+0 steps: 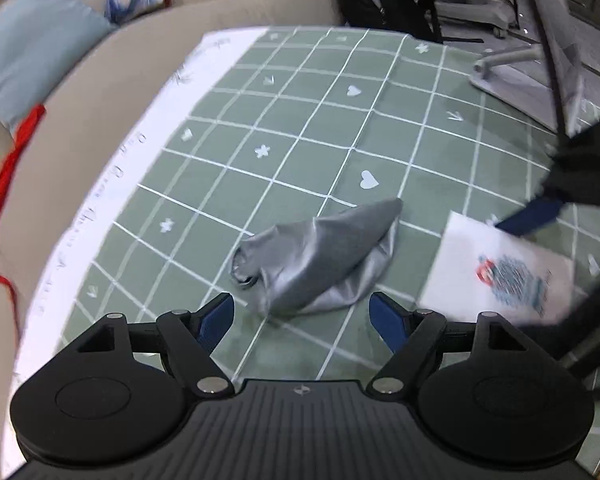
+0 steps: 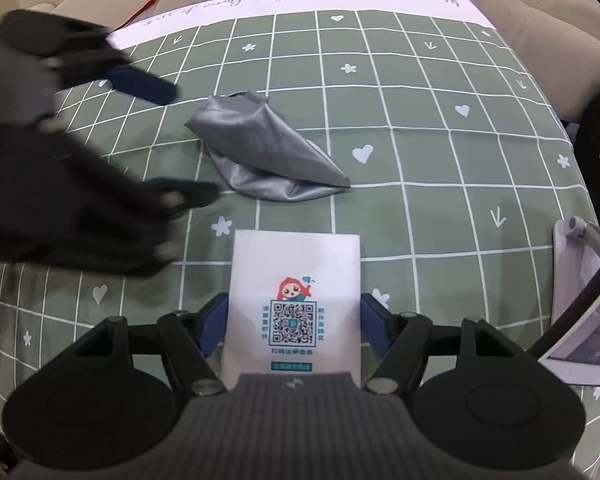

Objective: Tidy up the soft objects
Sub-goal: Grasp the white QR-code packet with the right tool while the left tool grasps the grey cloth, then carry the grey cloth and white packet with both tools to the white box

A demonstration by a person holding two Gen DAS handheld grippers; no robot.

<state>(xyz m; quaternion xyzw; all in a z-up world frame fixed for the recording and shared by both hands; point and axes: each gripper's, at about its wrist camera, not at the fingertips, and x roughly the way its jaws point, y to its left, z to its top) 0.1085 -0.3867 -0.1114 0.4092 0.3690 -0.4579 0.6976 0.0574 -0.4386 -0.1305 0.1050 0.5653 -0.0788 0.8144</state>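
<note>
A crumpled grey satin pouch (image 1: 320, 258) lies on the green checked cloth (image 1: 300, 120). My left gripper (image 1: 302, 318) is open just in front of it, fingers apart on either side of its near end, not touching. A white flat packet with a cartoon and QR code (image 1: 504, 268) lies to the right. In the right wrist view my right gripper (image 2: 294, 326) is open with the white packet (image 2: 296, 280) between its fingers. The grey pouch (image 2: 268, 152) lies beyond it. The left gripper (image 2: 140, 84) shows blurred at the left.
A beige sofa (image 1: 100, 92) with a light blue cushion (image 1: 32, 52) borders the cloth. A red cord (image 1: 4, 184) runs along the sofa. A grey chair base (image 1: 512, 68) and a white stand (image 2: 584, 280) sit at the cloth's edge.
</note>
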